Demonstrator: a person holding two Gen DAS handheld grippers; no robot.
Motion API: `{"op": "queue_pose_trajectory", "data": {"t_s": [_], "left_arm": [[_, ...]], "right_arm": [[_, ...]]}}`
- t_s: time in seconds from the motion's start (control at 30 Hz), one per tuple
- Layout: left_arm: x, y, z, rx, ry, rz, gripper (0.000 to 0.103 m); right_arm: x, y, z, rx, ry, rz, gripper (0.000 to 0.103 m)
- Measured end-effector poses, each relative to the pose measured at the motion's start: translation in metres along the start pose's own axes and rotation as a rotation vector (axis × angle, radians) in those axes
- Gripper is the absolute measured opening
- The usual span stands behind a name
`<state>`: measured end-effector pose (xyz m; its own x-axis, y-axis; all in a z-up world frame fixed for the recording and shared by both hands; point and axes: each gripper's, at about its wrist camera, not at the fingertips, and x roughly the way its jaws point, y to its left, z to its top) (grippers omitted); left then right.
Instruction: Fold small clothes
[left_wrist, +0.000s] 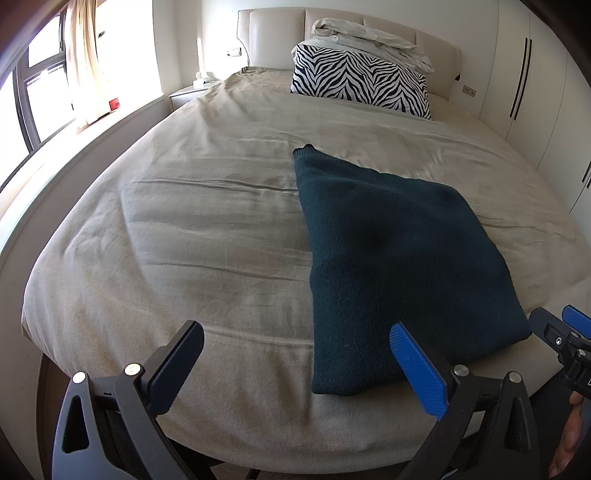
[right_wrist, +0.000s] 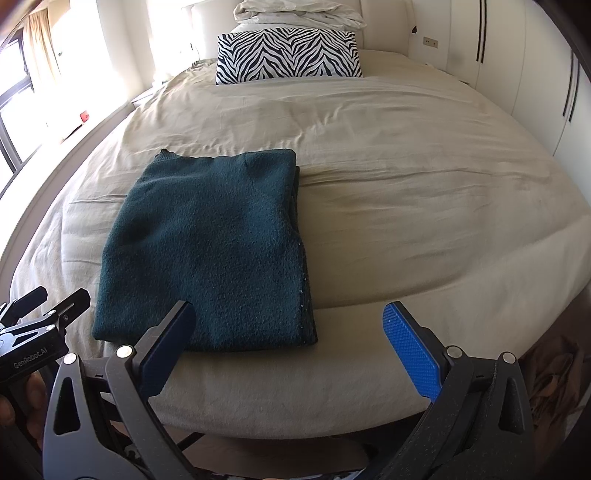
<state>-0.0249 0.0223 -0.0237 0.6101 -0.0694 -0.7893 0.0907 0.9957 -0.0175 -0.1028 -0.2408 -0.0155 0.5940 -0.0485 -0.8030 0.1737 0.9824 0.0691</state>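
Note:
A dark teal knit garment (left_wrist: 388, 266) (right_wrist: 210, 254) lies folded into a flat rectangle on the beige bedcover, close to the near edge of the bed. My left gripper (left_wrist: 295, 354) stands open just short of the bed's edge, its right finger over the garment's near left corner and nothing between the fingers. My right gripper (right_wrist: 288, 343) is open too, hovering before the garment's near right corner and holding nothing. Each gripper shows at the side of the other's view: the right gripper (left_wrist: 565, 332) and the left gripper (right_wrist: 40, 314).
The bed (right_wrist: 406, 221) carries a zebra-print pillow (left_wrist: 360, 81) (right_wrist: 288, 55) with rumpled white bedding (left_wrist: 369, 37) piled at the headboard. A window with curtains (left_wrist: 81, 62) is on the left, white wardrobe doors (right_wrist: 517, 74) on the right. A hand (left_wrist: 569, 443) grips the right tool.

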Motion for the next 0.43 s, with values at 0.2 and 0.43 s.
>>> {"op": "queue_pose_trajectory", "data": {"t_s": [0.2,0.43], "left_arm": [[0.0012,-0.0006,-0.0006,0.004,0.003,-0.002,0.103],[0.0024,-0.0009,-0.001,0.011,-0.004,-0.01,0.103]], "right_arm": [[0.0005,0.0004,-0.0029,0.002,0.003,0.001,0.103],[0.001,-0.0005,-0.0055,0.003,0.006,0.003,0.103]]}}
